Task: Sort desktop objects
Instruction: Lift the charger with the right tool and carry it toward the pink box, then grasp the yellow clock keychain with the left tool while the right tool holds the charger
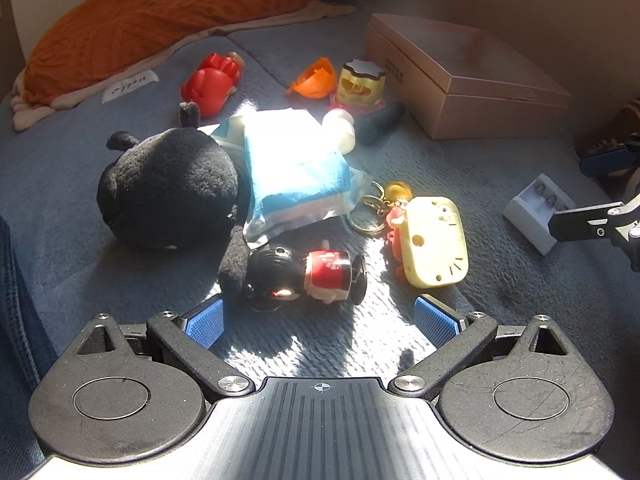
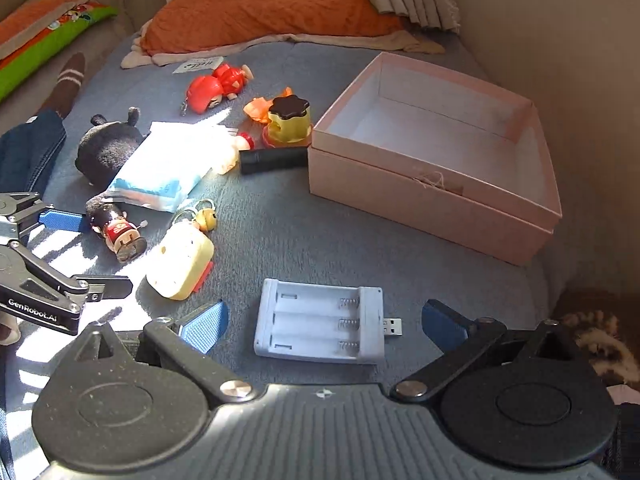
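Note:
A white battery charger with a USB plug lies flat on the blue-grey blanket. It sits between the pads of my right gripper, which stands wide open and touches neither side of it. The open pink box is just beyond, up and to the right. My left gripper is open too, hovering right behind a small doll with black hair and a red body that lies on its side. In the left wrist view the right gripper shows at the right edge by the charger.
Scattered on the blanket are a black plush, a blue tissue pack, a yellow keychain toy, a red figure, an orange piece, a yellow capped toy and a black cylinder. An orange pillow lies behind.

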Demonstrator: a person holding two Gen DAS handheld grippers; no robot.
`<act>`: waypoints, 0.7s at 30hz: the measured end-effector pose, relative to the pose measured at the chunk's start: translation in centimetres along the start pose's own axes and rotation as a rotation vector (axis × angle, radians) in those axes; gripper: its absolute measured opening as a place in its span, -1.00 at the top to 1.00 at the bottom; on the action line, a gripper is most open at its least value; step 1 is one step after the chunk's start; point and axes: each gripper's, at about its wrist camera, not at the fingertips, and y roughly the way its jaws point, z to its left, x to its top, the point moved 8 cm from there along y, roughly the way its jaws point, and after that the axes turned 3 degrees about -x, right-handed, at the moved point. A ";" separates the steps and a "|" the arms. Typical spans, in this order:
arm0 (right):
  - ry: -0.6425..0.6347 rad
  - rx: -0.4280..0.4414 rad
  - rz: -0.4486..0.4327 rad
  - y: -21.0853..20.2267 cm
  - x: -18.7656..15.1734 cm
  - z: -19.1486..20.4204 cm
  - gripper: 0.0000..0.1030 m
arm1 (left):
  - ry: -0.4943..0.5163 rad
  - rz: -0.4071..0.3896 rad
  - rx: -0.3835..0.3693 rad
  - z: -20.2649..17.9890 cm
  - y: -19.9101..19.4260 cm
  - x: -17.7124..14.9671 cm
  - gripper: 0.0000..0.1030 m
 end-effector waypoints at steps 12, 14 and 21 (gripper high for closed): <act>0.105 0.064 0.094 3.4 -0.4 0.6 -0.96 | 0.005 -0.009 0.014 0.0 -0.3 0.1 -0.97; 0.040 0.026 0.091 3.2 -0.3 1.3 -0.77 | 0.011 -0.021 0.023 0.0 -0.7 0.2 -0.97; 0.075 0.030 0.049 -2.4 1.9 0.6 -0.77 | 0.022 -0.021 0.037 -0.9 -2.3 0.4 -0.97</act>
